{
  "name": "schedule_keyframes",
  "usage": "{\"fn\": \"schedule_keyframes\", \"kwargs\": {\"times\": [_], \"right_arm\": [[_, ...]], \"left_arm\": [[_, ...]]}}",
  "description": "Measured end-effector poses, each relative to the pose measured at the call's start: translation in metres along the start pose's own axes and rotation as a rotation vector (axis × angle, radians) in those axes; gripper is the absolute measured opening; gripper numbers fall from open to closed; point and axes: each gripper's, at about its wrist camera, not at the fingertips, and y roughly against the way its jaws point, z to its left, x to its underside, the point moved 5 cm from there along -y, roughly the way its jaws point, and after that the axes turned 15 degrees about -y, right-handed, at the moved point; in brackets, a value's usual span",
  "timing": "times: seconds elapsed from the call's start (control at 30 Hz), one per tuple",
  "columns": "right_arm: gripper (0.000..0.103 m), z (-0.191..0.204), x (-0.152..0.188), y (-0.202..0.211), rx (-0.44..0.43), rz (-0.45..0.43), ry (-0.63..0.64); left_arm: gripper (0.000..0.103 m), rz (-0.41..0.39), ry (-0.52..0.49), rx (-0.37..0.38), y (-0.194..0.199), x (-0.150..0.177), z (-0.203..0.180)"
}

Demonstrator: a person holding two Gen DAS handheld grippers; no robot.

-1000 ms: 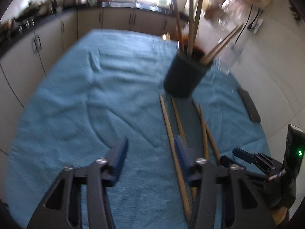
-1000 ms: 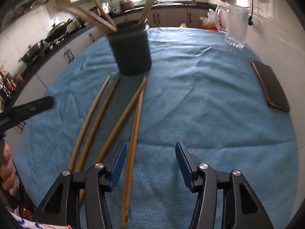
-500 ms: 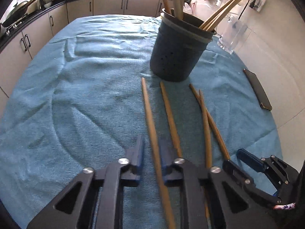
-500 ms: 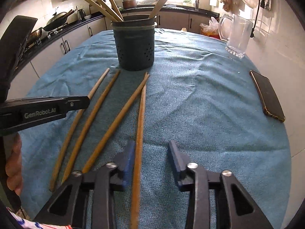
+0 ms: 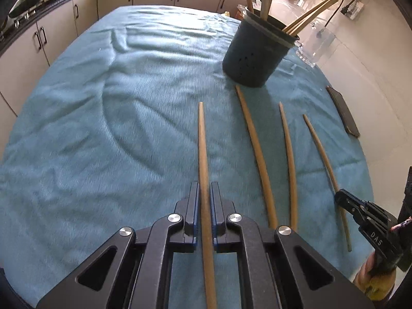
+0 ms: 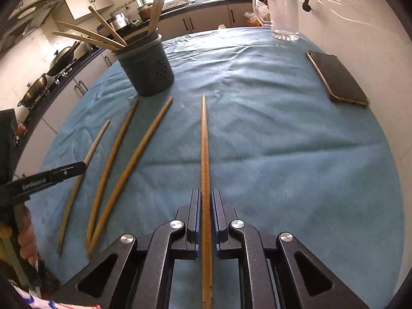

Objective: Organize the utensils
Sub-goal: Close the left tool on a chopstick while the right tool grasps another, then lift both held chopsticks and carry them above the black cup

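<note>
On cloth (image 5: 108, 118) | left gripper (image 5: 205, 193) clamps chopstick (image 5: 202, 139) | mug (image 6: 284, 13) right-view only

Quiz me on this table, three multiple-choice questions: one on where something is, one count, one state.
1. Where does the phone lie?
A. on a plate
B. on the floor
C. on the cloth

2. How many chopsticks are outside the holder?
A. two
B. four
C. six

3. What is the left gripper doing?
A. shut on a chopstick
B. open over bare cloth
C. shut on the holder's rim

Answers:
1 C: the phone lies flat on the blue cloth near its edge.
2 B: four sticks show in front of the holder in both views.
3 A: its pads press on both sides of one stick.
</note>
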Motion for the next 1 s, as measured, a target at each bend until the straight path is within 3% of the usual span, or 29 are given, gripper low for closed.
{"fn": "schedule_keyframes", "kwargs": {"times": [0.17,0.23,0.3,0.57,0.83,1.0], "right_arm": [[0.014,-0.016,0.016,0.013,0.003,0.021,0.016],[0.039,-0.018,0.015,0.016,0.009,0.009,0.014],[0.046,-0.018,0.012,0.014,0.016,-0.002,0.009],[0.046,-0.008,-0.009,-0.001,0.032,-0.005,0.047],[0.031,0.007,-0.041,-0.03,0.084,0.012,0.113],[0.028,0.019,-0.061,-0.047,0.103,0.018,0.152]], "left_arm": [[0.007,0.031,-0.017,0.031,0.009,0.011,-0.002],[0.007,0.031,-0.031,0.036,0.013,0.012,-0.005],[0.008,0.025,-0.041,0.037,0.018,0.01,-0.007],[0.009,0.033,-0.072,-0.019,0.002,-0.011,-0.002],[0.009,0.041,-0.088,-0.058,-0.024,-0.035,0.004],[0.009,0.037,-0.097,-0.068,-0.03,-0.047,0.004]]}}
